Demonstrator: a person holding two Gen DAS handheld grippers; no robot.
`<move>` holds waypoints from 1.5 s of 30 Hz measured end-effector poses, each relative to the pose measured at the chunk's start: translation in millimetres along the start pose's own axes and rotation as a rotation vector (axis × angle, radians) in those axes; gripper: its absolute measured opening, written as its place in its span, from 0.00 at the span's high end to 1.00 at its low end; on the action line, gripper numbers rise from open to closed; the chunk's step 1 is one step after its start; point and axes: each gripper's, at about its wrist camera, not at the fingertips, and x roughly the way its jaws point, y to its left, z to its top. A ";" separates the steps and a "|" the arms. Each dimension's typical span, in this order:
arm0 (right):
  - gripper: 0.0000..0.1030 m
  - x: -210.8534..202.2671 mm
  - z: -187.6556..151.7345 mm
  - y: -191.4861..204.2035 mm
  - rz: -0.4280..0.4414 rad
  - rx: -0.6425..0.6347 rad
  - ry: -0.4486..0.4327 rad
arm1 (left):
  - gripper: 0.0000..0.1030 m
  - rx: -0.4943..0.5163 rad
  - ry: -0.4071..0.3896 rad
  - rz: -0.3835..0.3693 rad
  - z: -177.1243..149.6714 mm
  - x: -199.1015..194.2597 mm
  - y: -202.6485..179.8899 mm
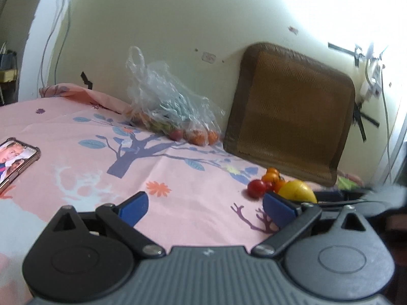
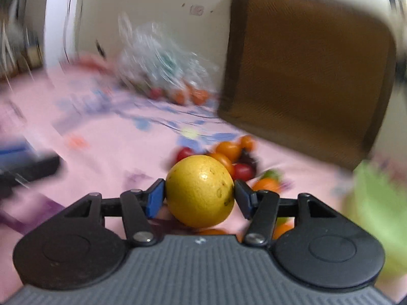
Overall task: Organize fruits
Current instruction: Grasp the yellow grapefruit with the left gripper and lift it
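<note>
On the pink sheet (image 1: 178,167), right gripper (image 2: 199,194) is clamped on the lemon (image 2: 200,190) across its widest part, prob so it can't roll out. The pile (image 2: 230,157) of cherry tomatoes sits just past it at 12-1 o'clock, so looks like sorting big fruit from small. Left gripper (image 1: 203,207) hangs empty w/ jaws spread wide, out of the way. The bag (image 1: 162,106) w/ more fruit is at 11 by the wall, beside the brown cushion (image 1: 290,111). A phone (image 1: 17,160) lies at 9.
</note>
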 end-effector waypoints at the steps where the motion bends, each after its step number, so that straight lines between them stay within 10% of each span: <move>1: 0.41 -6.6 0.8 -4.2 0.063 0.079 0.006 | 0.02 -0.023 -0.004 -0.002 0.8 -0.7 3.7; 7: 0.41 -21.7 -28.7 -23.4 0.423 0.511 0.146 | 0.02 -0.109 0.017 -0.031 3.7 1.3 18.7; 14: 0.39 -43.4 -61.8 -47.1 0.485 0.762 0.127 | 0.02 -0.071 0.022 -0.087 1.3 1.3 12.1; 31: 0.35 -129.8 -68.4 6.0 0.084 0.239 -0.096 | 0.03 0.003 0.204 -0.410 -8.8 1.1 -35.5; 45: 0.34 -104.3 -87.3 6.3 0.114 0.060 -0.087 | 0.15 0.089 0.299 -0.439 -9.6 17.3 -72.1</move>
